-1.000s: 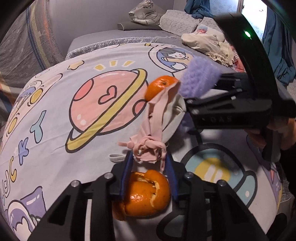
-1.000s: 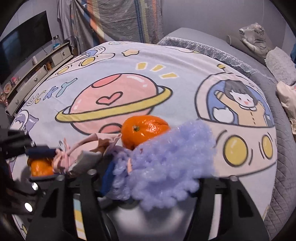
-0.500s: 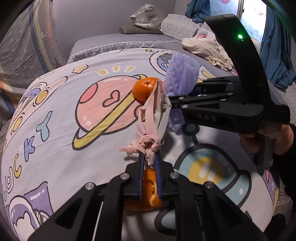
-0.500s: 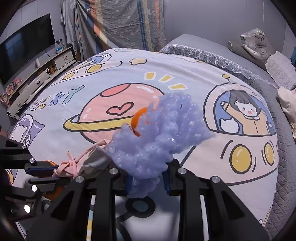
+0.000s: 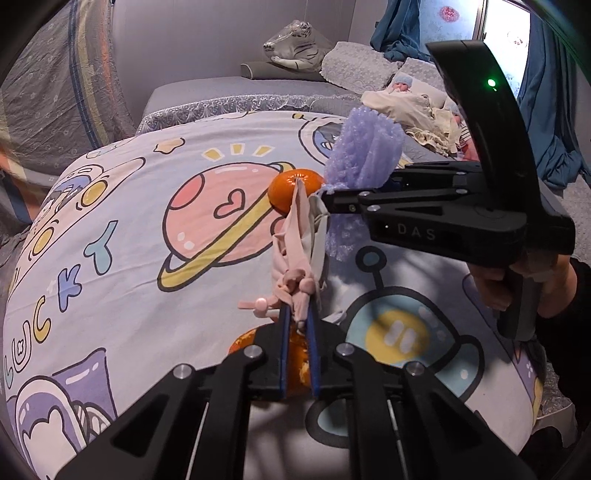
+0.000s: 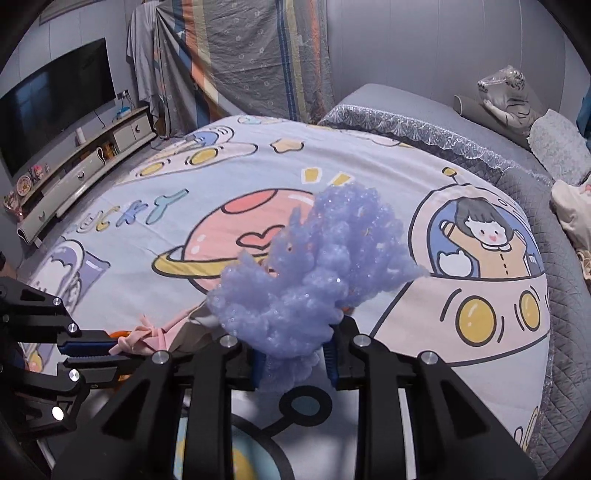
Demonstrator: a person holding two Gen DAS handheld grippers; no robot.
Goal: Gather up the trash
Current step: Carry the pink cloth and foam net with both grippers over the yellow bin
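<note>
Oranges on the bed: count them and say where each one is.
2. A whole orange lies beside the purple wrap; a peeled one sits under the left gripper. Others may be hidden.

Dim, cool indoor light; a bright overexposed window (image 5: 506, 22) glares at upper right; soft shadows lie on the cartoon-printed bedsheet (image 5: 122, 236); fisheye edges bend and darken; focus mostly sharp.

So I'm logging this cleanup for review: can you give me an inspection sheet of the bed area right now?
Surface: cartoon bedspread, wrinkled.
Job's things: purple foam and pink rag, both gripped; orange peel under the left tongs.
Clutter: whole orange behind the rag.
Grippers: left tongs shut on rag; right tongs shut on foam.
Cables: nothing seen.
Surroundings: TV, plush tiger, doll.
</note>
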